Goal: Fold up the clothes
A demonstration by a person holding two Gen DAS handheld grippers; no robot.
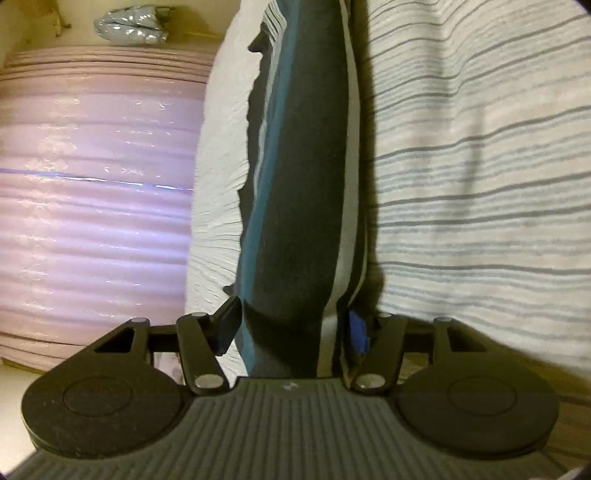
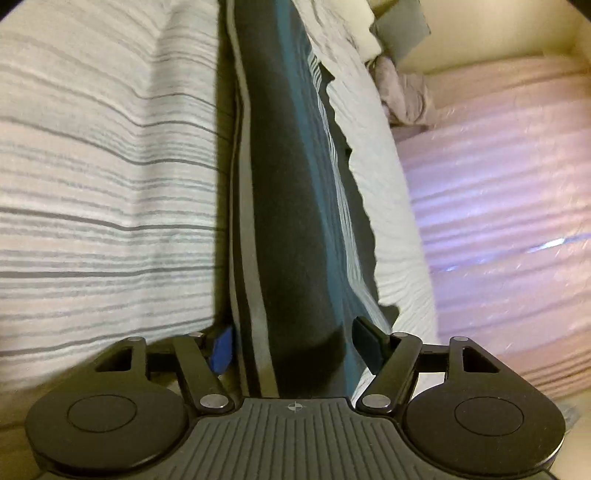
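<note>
While both wrist views look along a bed, its largest surface is the white bedding with thin grey stripes, which fills the right of the left wrist view and the left of the right wrist view. On the other side of each view lies a pink quilted cover, ridged and faintly shiny, also seen on the right in the right wrist view. Between these two runs a strip of white crinkled fabric.

A folded garment, dark charcoal with a teal band and pale stripes, stretches from the near edge to the far end of each view, standing on edge between the striped bedding and the crinkled fabric. It casts a dark shadow on the striped bedding beside it.

In the left wrist view the left gripper has the near end of the garment between its fingers; the black finger sits against the teal side and the blue-padded finger against the pale-striped side, so it appears to be clenched on the cloth. In the right wrist view the right gripper likewise brackets the garment's near end, with its pads against both sides.

At the far left a crumpled silvery bag rests beyond the pink cover. At the far right a rumpled greyish cloth lies by a pale pillow.
</note>
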